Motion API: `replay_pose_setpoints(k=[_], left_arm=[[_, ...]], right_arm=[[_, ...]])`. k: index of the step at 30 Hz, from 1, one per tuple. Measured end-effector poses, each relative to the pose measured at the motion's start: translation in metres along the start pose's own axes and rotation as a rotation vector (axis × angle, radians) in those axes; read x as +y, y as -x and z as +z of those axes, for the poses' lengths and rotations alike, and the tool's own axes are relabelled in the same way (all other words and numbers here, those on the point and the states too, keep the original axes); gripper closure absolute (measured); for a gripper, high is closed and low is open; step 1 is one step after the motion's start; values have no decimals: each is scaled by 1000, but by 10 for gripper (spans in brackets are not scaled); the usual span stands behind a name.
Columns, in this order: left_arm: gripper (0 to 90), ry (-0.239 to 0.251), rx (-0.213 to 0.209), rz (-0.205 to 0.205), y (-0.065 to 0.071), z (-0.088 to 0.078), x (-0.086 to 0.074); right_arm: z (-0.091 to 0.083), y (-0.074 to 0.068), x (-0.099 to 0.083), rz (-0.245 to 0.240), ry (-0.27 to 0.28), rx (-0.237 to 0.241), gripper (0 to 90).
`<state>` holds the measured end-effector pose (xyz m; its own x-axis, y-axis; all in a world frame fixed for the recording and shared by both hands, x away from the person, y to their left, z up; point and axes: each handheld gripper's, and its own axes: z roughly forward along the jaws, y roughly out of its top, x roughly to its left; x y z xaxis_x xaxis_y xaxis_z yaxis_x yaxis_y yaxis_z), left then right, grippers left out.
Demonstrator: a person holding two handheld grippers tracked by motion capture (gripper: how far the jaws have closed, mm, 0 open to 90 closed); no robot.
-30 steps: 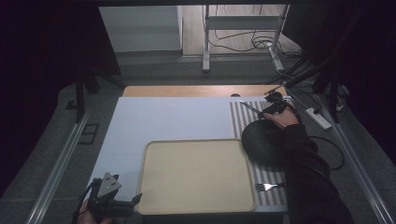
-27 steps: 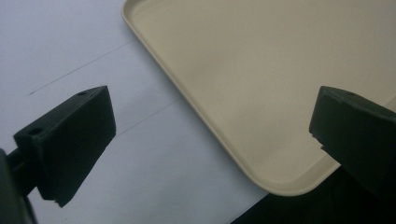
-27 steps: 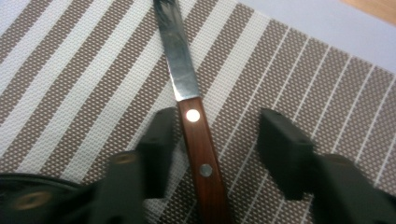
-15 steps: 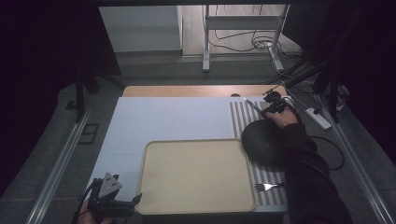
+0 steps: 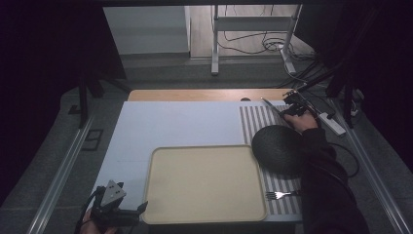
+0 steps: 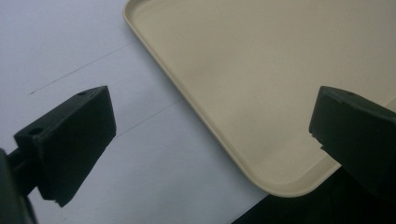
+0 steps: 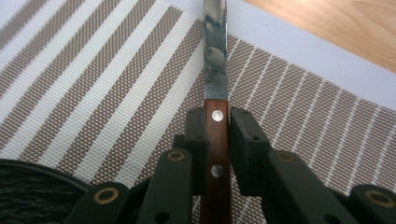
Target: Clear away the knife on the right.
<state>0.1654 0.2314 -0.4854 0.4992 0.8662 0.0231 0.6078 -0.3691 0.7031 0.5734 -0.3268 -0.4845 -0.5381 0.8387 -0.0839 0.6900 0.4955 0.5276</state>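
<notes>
From above, the right gripper (image 5: 292, 108) is way out at the far right corner of the table, over the striped placemat (image 5: 253, 122), with the knife (image 5: 269, 105) angling off its tip toward the far left. The dark round plate (image 5: 277, 148) sits just nearer, and a fork (image 5: 277, 195) lies at the mat's near edge. The left gripper (image 5: 124, 212) waits low at the near left, just beside the beige tray (image 5: 204, 183).

The left gripper view: jaws wide apart, nothing between them, the tray's (image 6: 261, 84) corner rim crossing the gap.

The right gripper view: the jaws have just been closing and now clamp the knife's wooden handle (image 7: 216, 135), blade (image 7: 215, 51) running straight ahead along the jaws, over the placemat (image 7: 107, 74). Grip looks centred; I'd say a lift comes next, with that right hand already on it.
</notes>
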Motion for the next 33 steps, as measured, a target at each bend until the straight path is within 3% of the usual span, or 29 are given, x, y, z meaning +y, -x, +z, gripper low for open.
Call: replay_pose_setpoints(k=[3, 11, 33], left_arm=[[5, 4, -4, -7, -1, 0, 0], [4, 8, -6, -12, -1, -1, 0], [2, 13, -5, -12, -1, -1, -1]], right_arm=[[-9, 3, -2, 39, 26, 18, 778], [-21, -6, -5, 66, 52, 50, 777], [-47, -59, -16, 17, 94, 99, 777]])
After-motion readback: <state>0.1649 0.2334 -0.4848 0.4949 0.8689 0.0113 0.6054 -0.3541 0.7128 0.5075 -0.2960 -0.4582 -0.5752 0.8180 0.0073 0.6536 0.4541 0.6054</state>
